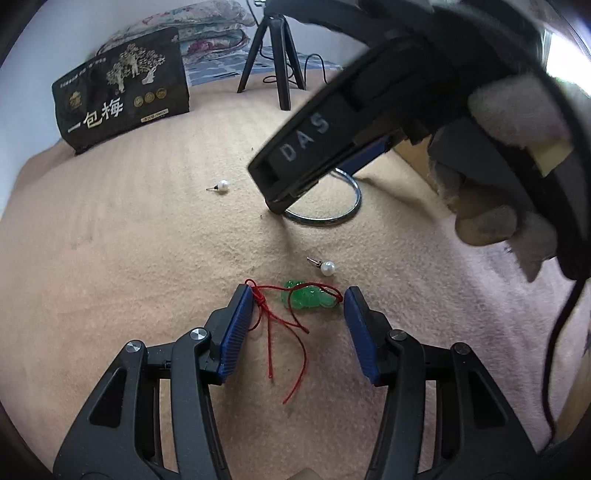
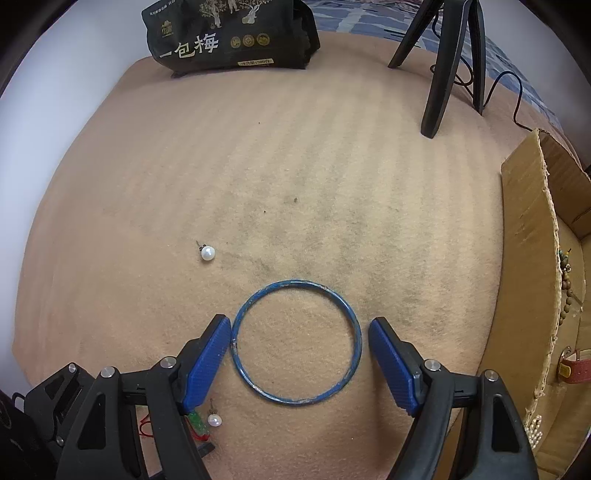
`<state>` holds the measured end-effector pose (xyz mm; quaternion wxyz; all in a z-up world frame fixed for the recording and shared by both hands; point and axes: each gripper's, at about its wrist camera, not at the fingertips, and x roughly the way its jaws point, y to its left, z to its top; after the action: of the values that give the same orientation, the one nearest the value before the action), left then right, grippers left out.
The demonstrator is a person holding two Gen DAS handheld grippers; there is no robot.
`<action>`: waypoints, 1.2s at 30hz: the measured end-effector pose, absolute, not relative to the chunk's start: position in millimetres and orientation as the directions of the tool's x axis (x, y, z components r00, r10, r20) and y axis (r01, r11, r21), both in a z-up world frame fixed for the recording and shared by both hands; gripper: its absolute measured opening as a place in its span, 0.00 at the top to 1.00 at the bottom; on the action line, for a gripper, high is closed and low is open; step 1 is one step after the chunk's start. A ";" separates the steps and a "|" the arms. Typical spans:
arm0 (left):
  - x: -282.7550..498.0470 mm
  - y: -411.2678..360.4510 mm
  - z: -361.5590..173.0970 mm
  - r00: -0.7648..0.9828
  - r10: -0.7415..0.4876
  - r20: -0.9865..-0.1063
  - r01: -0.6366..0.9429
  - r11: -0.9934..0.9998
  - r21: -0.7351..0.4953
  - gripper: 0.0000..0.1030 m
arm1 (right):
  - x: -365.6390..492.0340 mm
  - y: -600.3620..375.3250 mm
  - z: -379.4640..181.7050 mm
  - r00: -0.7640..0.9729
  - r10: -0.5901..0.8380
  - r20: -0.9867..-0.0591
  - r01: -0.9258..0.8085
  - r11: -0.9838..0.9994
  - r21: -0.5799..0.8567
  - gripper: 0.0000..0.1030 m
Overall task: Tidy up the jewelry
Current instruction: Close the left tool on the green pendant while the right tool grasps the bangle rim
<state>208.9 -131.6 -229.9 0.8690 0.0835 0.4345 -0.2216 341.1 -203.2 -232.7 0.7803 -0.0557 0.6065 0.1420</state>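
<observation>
A blue bangle (image 2: 295, 343) is framed by the spread right gripper (image 2: 299, 354); a jade pendant (image 1: 309, 297) by the equally spread left gripper (image 1: 298, 314); neither is gripped, while beads are already boxed (image 2: 524, 258).

The right gripper (image 1: 275, 201) hides part of the bangle (image 1: 332, 218) (its far rim).

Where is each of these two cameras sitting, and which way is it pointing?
Left wrist view: sits on the left claw, looking forward and down at the green pendant on red cord between its open blue fingers; the right claw and gloved right hand cross in above.
Right wrist view: sits on the right claw, looking down at the blue bangle lying between its open fingers; the cardboard box is at right.
Shared: bangle, both pearl earrings, pendant, black snack bag, tripod, tan blanket.
</observation>
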 end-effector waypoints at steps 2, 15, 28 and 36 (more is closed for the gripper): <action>209.4 -133.2 -231.6 0.533 -0.302 -0.790 0.458 0.888 -0.030 0.52 | 345.5 -209.2 -232.6 0.222 0.153 -0.963 -0.289 0.954 0.085 0.24; 210.5 -118.4 -231.9 0.537 -0.306 -0.786 0.433 0.900 -0.055 0.68 | 341.5 -213.2 -230.7 0.247 0.115 -0.962 -0.279 0.959 0.044 0.70; 205.7 -106.4 -233.1 0.544 -0.305 -0.782 0.424 0.904 -0.058 0.69 | 345.1 -224.0 -229.0 0.206 0.200 -0.958 -0.267 0.953 0.142 0.19; 197.1 -96.9 -233.6 0.551 -0.293 -0.782 0.413 0.910 -0.050 0.69 | 344.0 -206.1 -229.9 0.189 0.181 -0.965 -0.289 0.950 0.121 0.13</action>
<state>197.1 -96.9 -233.6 0.8778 0.0697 0.4293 -0.2009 344.0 -206.1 -229.9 0.7699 -0.0438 0.6181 0.1525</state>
